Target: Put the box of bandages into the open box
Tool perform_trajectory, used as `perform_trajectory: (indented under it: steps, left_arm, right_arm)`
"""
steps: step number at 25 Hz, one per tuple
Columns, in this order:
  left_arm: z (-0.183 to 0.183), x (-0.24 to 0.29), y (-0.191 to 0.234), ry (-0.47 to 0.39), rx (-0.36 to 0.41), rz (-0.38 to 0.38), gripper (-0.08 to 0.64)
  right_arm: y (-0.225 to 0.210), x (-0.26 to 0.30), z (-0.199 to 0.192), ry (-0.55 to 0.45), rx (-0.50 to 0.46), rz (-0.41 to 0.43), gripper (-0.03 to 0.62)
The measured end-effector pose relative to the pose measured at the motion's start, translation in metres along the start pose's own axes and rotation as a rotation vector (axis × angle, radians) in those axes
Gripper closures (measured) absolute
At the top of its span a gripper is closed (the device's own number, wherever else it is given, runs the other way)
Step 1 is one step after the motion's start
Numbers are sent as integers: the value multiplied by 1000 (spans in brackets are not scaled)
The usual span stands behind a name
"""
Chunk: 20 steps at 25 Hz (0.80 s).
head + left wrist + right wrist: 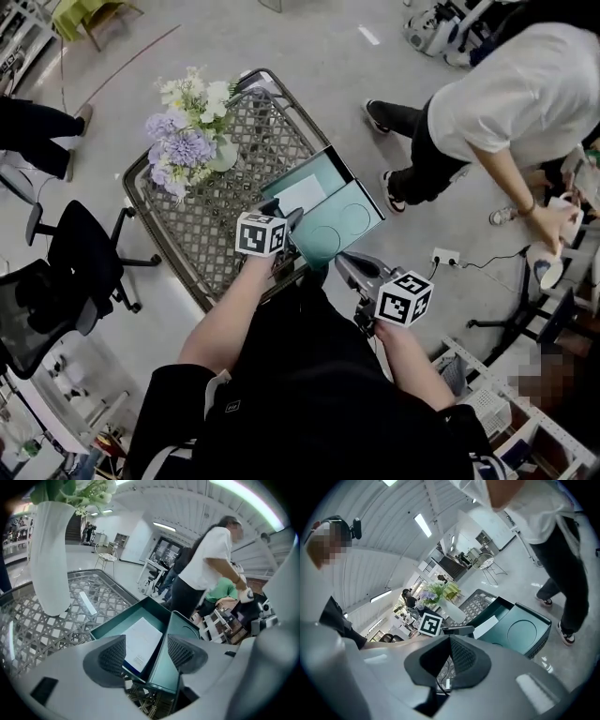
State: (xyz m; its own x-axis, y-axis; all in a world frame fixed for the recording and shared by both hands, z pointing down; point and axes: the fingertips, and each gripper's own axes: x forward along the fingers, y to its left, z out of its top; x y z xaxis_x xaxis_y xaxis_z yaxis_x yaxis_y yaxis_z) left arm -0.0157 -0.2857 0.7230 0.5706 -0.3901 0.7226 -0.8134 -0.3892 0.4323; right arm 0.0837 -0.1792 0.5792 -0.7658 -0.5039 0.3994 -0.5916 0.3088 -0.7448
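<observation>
A teal open box (pixel 330 174) stands at the near right corner of the lattice table (pixel 211 239), its hinged lid (pixel 345 225) lying flat toward me. The white box of bandages (pixel 301 194) lies inside the tray. My left gripper (pixel 287 217) hovers at the box's near edge, open, with nothing between its pads. In the left gripper view the bandage box (pixel 140 641) shows between the jaws of the left gripper (pixel 146 651), inside the teal box (pixel 121 617). My right gripper (pixel 346 266) is shut and empty, off the table's near side. Past the right gripper (pixel 450 656) are the teal lid (pixel 520 631) and the bandage box (pixel 486 626).
A white vase (pixel 223 156) of purple and white flowers (pixel 186 131) stands at the table's far left; the vase (pixel 49 571) looms close in the left gripper view. A person in a white shirt (pixel 497 103) bends over at right. Office chairs (pixel 66 272) stand at left. A power strip (pixel 445 256) lies on the floor.
</observation>
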Motion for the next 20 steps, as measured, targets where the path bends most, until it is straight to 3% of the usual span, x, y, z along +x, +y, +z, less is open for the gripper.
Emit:
perform_trajectory:
  steps: [5,11,17,20]
  left_arm:
    - [10,-28,-1,-73,3,-2,278]
    - [33,-76,-13,-211,71,-10,287]
    - [70,-146,-41,-361,179,-25,422]
    - [91,-180,-55,-445,239,-37,442]
  right_arm:
    - [8,0,5,-10,-21,7,581]
    - [19,2,20,-28,-70,21,581]
    - [38,-5,53,-91,-167,0,581]
    - [50,-8,78,-142,-237,13,581]
